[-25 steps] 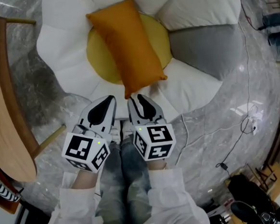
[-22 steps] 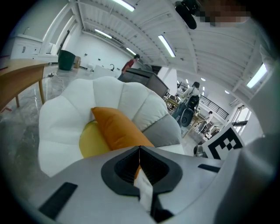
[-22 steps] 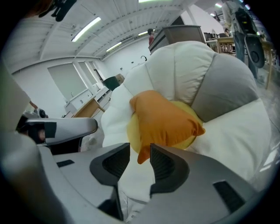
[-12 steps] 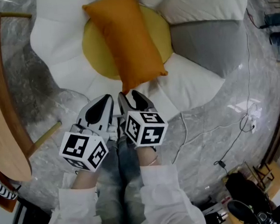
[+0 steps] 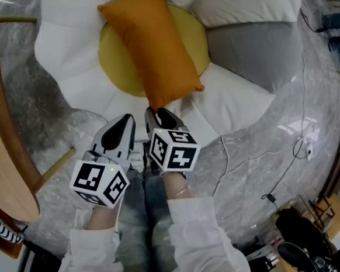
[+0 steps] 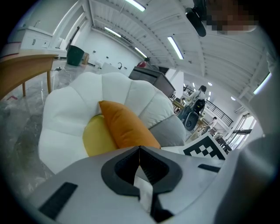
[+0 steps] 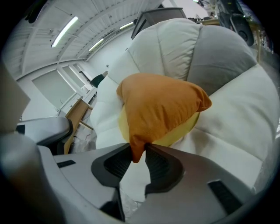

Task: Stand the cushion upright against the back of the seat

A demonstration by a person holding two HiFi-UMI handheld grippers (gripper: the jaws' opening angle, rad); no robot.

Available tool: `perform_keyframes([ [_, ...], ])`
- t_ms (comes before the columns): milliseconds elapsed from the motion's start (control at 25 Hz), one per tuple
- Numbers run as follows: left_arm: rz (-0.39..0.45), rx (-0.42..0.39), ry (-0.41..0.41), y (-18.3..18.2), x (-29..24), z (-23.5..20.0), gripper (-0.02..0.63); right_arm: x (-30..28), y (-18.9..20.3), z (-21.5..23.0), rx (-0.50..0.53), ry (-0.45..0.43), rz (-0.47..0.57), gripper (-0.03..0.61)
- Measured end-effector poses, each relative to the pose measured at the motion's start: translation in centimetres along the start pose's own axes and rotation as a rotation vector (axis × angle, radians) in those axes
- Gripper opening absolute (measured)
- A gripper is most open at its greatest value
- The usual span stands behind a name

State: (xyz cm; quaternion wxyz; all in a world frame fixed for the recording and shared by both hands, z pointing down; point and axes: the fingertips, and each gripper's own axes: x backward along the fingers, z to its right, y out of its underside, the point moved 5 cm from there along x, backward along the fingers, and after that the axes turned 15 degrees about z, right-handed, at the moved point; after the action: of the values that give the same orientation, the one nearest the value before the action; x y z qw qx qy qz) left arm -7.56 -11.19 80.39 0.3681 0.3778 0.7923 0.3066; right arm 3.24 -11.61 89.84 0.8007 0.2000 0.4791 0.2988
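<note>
Plump orange cushion point(image 5: 151, 49) lying flat on the quilted, petal-shaped white seat point(image 5: 71, 70), right tongs point(image 5: 153, 112) having just been closing, pinching its pointed near corner, left tongs point(image 5: 126, 119) resting closed, empty.

The cushion point(image 5: 154, 45) lay on the seat's point(image 5: 70, 64) middle, running near to far; a counter point(image 5: 1, 146) stood on the floor point(image 5: 266, 172) to its left.
</note>
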Motion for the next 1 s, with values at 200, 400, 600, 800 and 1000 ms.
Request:
perform_keyframes([
  [200,-0.001,0.017,-0.008,-0.2,0.0,0.1,0.006,0.4,-0.7,0.2,0.023,-0.016,0.01,0.047],
  [400,0.003,0.024,-0.006,-0.8,0.1,0.7,0.006,1.3,-2.2,-0.2,-0.008,-0.033,0.037,0.035],
  [600,0.021,0.026,-0.004,-2.0,-0.2,1.2,0.006,2.2,-4.0,-0.3,0.007,-0.04,0.056,0.034],
  [800,0.038,0.017,0.006,-3.8,-0.4,1.7,0.006,3.2,-6.1,-1.3,0.062,-0.054,0.075,0.032],
  [1000,0.047,0.009,0.029,-5.4,-0.7,2.7,0.006,4.5,-8.0,-2.4,0.069,-0.043,0.105,0.032],
])
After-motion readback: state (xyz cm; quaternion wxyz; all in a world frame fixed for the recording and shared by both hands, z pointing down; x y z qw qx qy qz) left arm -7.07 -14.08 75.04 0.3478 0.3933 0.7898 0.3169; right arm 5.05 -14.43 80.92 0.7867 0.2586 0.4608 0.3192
